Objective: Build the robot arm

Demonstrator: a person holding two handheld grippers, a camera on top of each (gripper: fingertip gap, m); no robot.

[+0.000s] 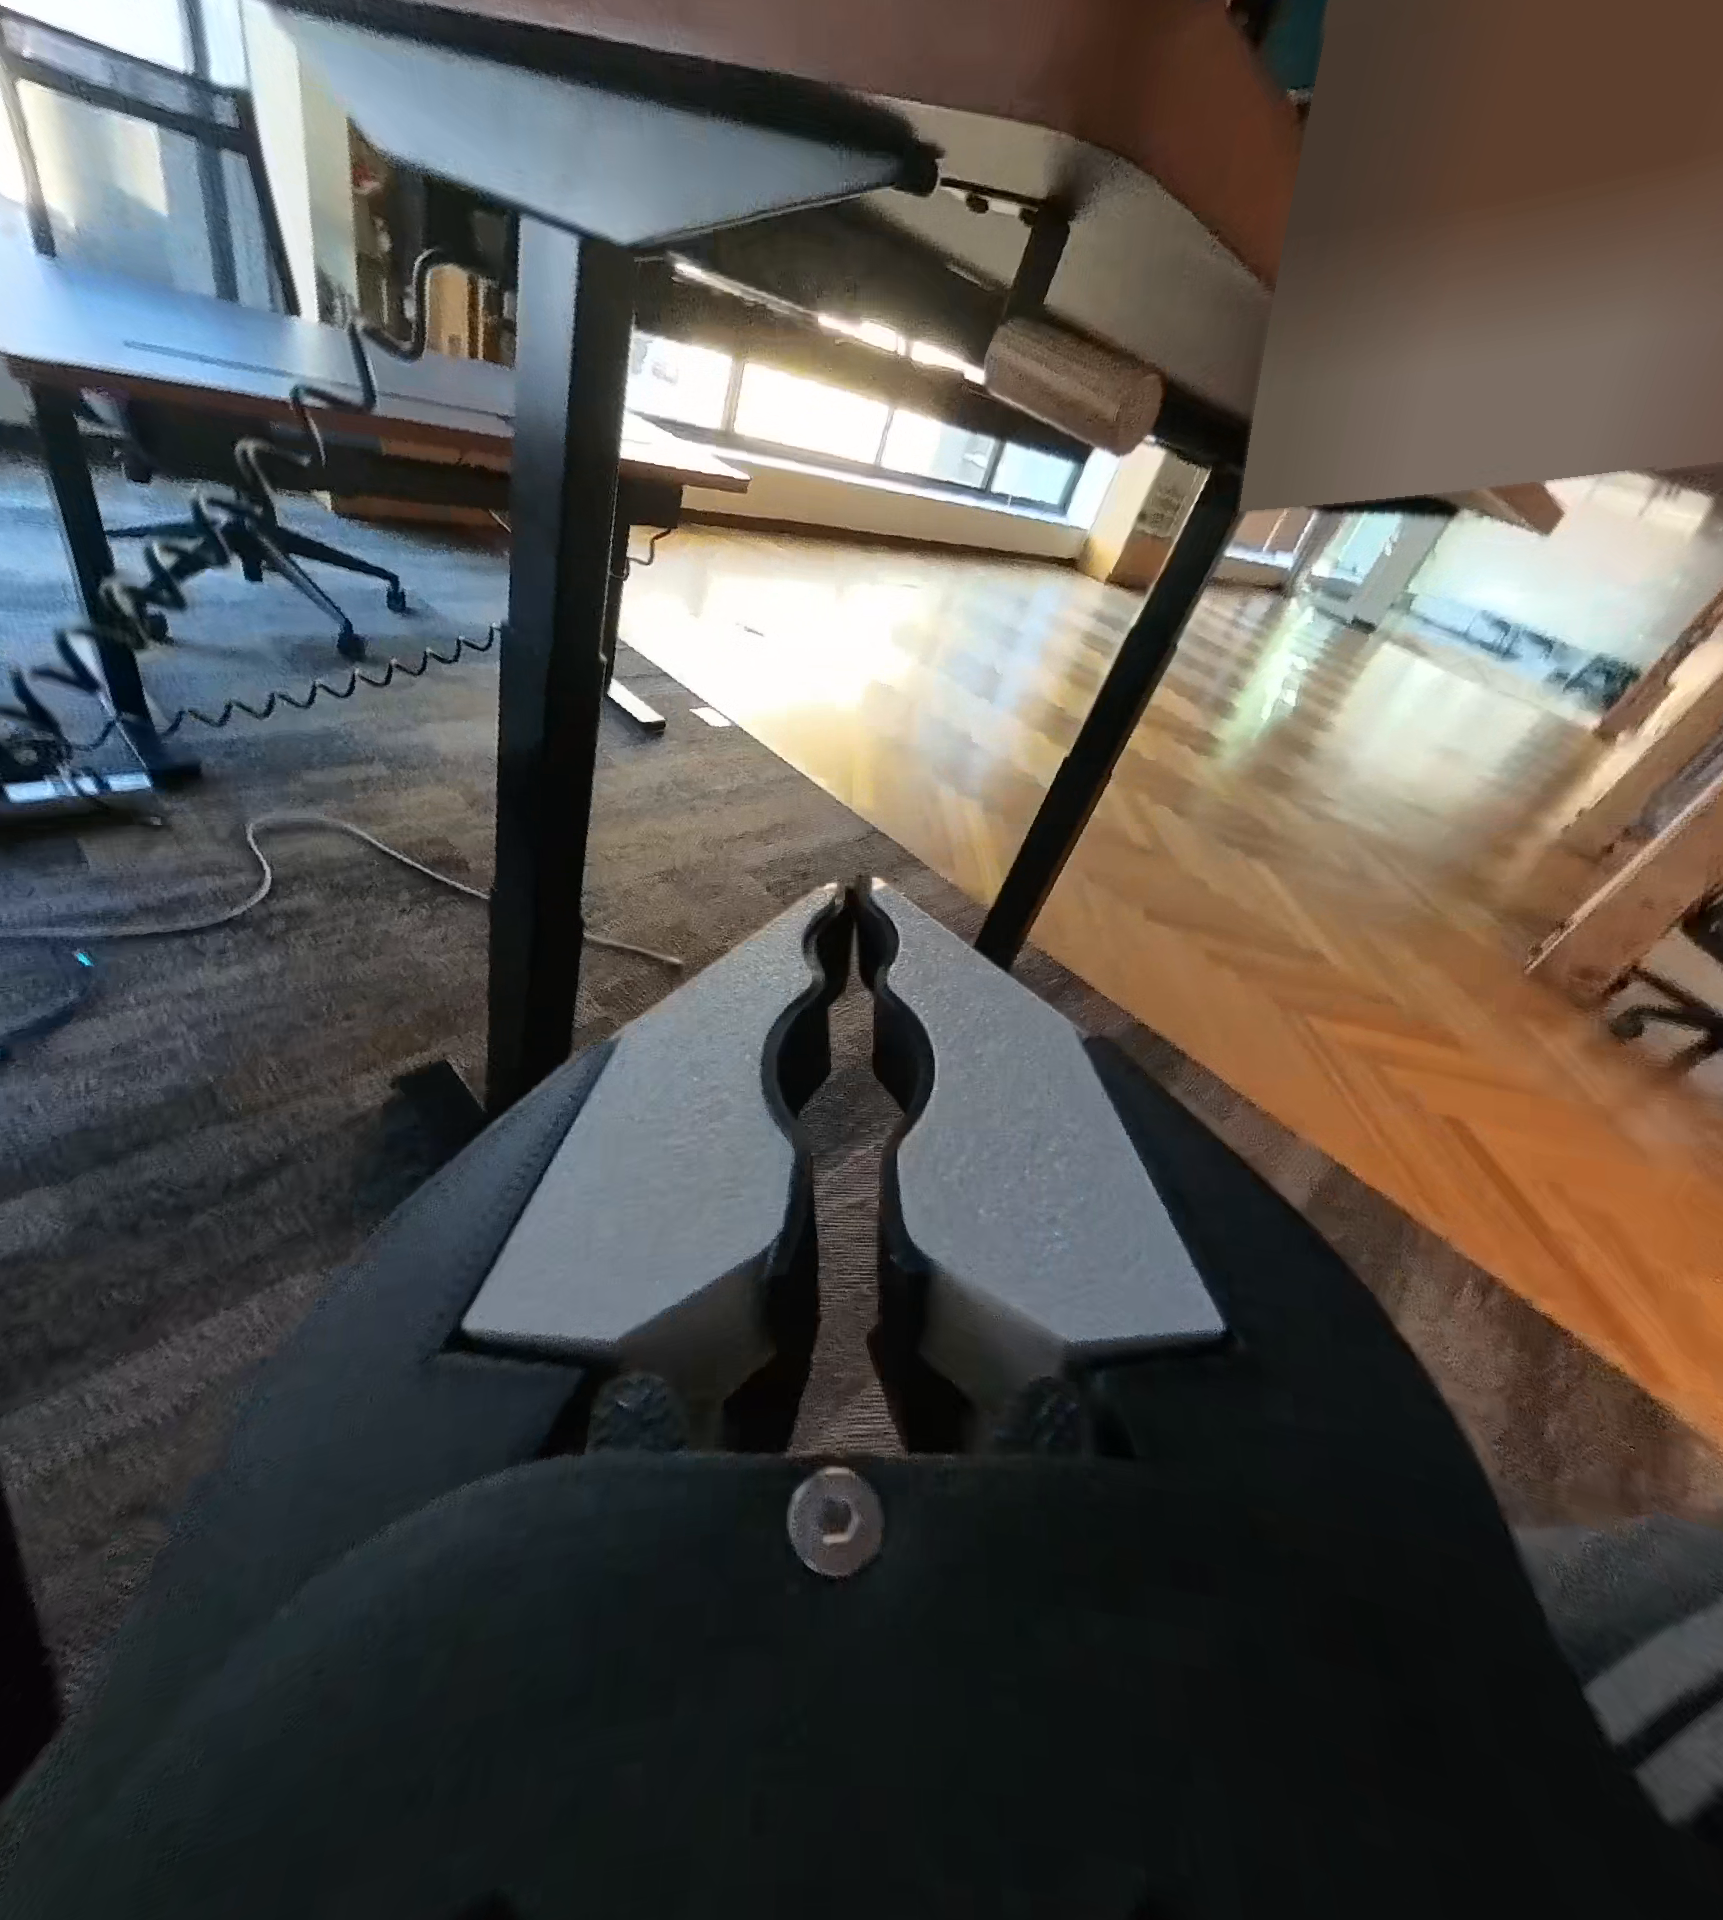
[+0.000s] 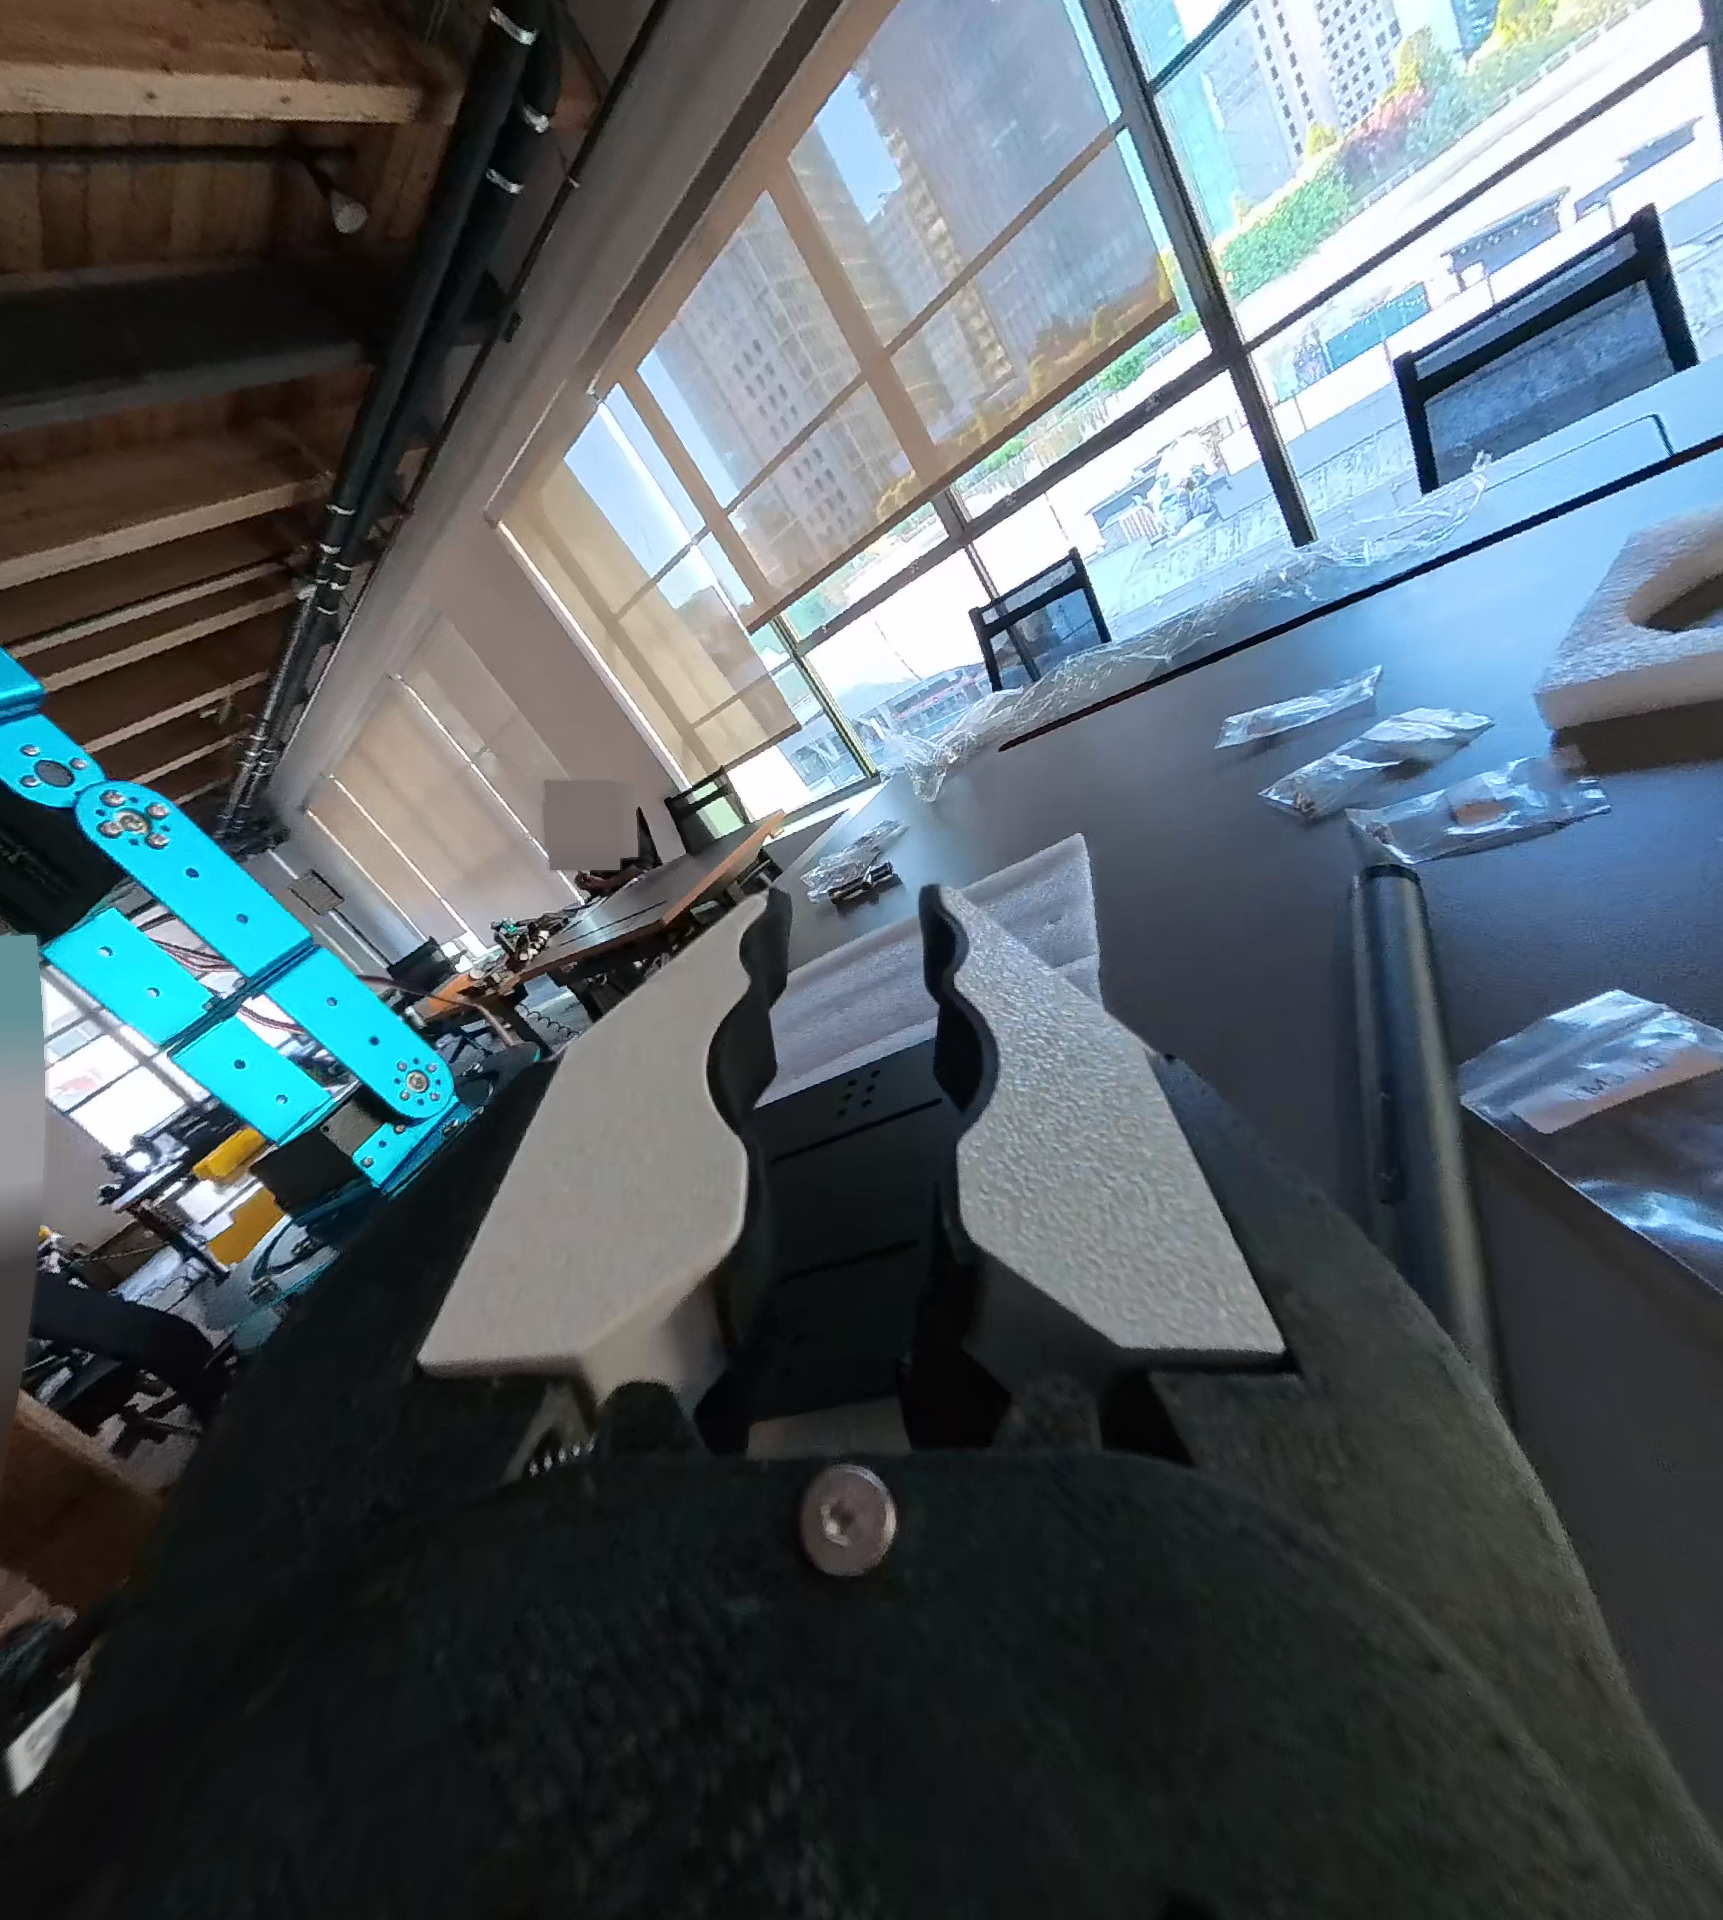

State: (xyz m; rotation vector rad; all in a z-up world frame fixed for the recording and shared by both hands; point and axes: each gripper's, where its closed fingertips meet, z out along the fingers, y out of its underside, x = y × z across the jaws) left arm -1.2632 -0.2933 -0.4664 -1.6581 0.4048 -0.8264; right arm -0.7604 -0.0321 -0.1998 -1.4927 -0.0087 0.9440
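Observation:
My left gripper [image 1: 855, 906] is shut with its tips together and nothing between them. It hangs below the table top, over grey carpet [image 1: 213, 987], next to a black table leg [image 1: 545, 665]. My right gripper [image 2: 852, 940] sits low over a dark table [image 2: 1252, 935]. A black box-shaped part with small holes [image 2: 852, 1132] fills the space between its fingers, and both pads lie against its sides. A white foam sheet [image 2: 1023, 904] lies just beyond the fingertips.
On the table to the right lie a grey pen-like tool [image 2: 1397, 1039], several clear plastic bags of small parts [image 2: 1376, 758] and a white foam block [image 2: 1688, 623]. A blue robot arm [image 2: 213, 935] stands at the left. A second table leg [image 1: 1106, 717] and wooden floor [image 1: 1304, 883] lie ahead of the left gripper. About 65 cm separates my left fingertips from my right.

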